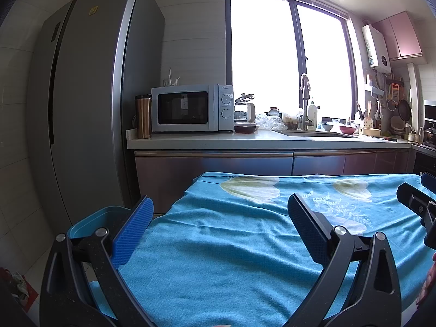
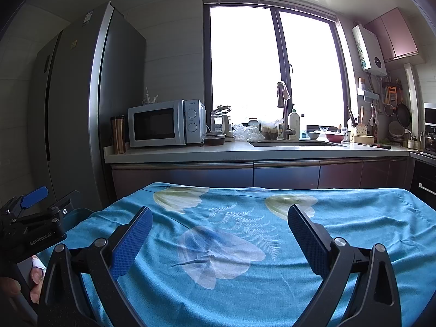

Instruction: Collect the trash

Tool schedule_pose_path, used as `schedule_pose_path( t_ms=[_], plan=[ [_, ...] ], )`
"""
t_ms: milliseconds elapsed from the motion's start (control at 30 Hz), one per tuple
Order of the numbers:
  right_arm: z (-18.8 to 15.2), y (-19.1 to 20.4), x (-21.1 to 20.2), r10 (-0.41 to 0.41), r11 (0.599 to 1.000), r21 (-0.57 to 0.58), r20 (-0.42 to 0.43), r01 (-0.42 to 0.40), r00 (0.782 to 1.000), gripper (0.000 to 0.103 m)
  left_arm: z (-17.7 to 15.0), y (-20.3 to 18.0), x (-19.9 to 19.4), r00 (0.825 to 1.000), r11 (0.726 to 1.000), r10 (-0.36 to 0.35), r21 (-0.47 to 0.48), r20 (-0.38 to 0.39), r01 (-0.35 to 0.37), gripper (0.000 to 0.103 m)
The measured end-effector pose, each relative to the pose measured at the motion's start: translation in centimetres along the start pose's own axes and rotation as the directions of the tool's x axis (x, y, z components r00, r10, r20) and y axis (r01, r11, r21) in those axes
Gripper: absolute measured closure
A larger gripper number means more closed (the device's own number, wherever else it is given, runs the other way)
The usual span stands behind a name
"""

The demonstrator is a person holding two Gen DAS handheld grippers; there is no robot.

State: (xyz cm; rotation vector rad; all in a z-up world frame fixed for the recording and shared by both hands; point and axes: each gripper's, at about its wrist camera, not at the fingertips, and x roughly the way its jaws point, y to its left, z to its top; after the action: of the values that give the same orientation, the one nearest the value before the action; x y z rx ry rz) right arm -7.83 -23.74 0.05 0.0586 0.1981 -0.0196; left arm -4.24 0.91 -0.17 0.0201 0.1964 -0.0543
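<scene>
hovering over blue floral cloth [image 2: 340, 231]: left gripper [image 1: 220, 212] and right gripper [image 2: 220, 219], both spread wide, nothing held. trash: none visible on the cloth; appearance cannot be told. blue bin [image 1: 92, 222] at table's left edge. progress: collection either finished or not begun.

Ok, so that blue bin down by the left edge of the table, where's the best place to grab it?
Probably the thin upper rim of the blue bin, on the side nearest the table. Its mouth faces up, so bring the open left gripper down from above, one finger inside the wall and one outside. The rest of it is hidden.
</scene>
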Motion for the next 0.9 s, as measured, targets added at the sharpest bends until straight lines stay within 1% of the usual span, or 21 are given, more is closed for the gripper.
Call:
schedule_pose_path(
  t_ms=[900],
  plan=[
    [0.09,-0.27,0.12,-0.001,1.0,-0.002,-0.003,0.001,1.0,0.007,-0.04,-0.04,0.34,1.0,1.0,-0.003,0.003,-0.007,0.003,0.006]
  ],
)
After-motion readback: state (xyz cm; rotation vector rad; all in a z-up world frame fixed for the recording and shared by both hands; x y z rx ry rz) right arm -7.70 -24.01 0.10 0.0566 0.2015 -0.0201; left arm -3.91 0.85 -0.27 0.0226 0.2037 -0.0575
